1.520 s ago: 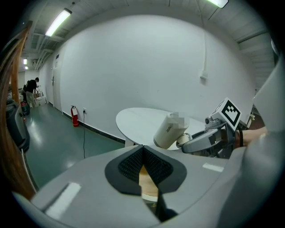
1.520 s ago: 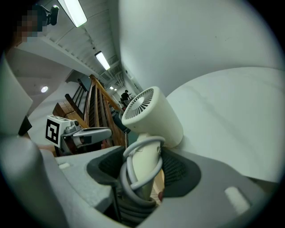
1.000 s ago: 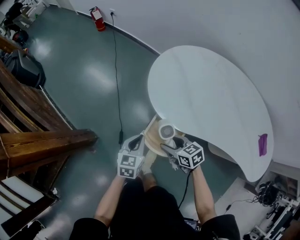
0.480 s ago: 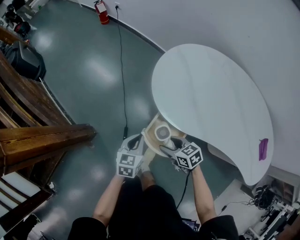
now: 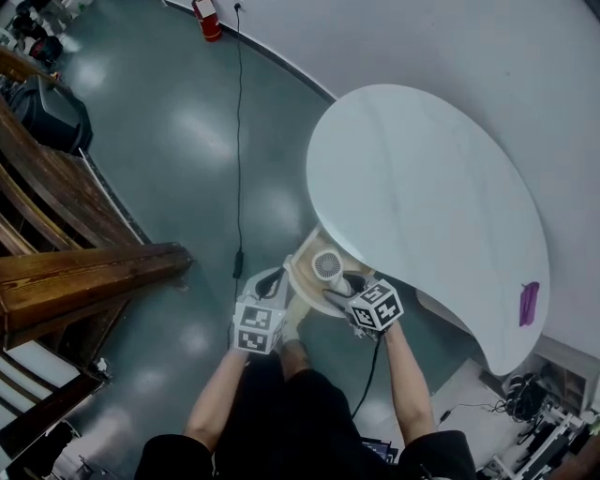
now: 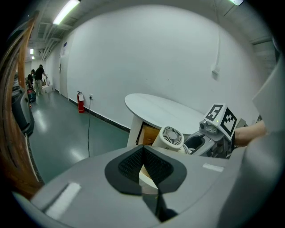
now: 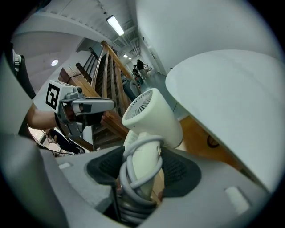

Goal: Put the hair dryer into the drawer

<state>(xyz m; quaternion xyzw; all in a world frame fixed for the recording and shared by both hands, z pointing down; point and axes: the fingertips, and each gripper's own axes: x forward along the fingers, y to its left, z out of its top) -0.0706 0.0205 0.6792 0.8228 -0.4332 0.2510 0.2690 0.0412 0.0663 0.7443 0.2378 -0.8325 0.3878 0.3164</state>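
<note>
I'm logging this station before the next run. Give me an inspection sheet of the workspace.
Surface: white rounded table, drawer open under its near edge.
Job's things: hair dryer held at the open drawer, not yet laid down.
Clutter: purple item at the table's edge.
Grippers: right hand-held gripper shut on the hair dryer's handle; left hand-held gripper shut on a pale edge, apparently the drawer's.
Cables: cord wound round the dryer's handle; black cable along the floor.
Surroundings: wooden stairs, fire extinguisher.
</note>
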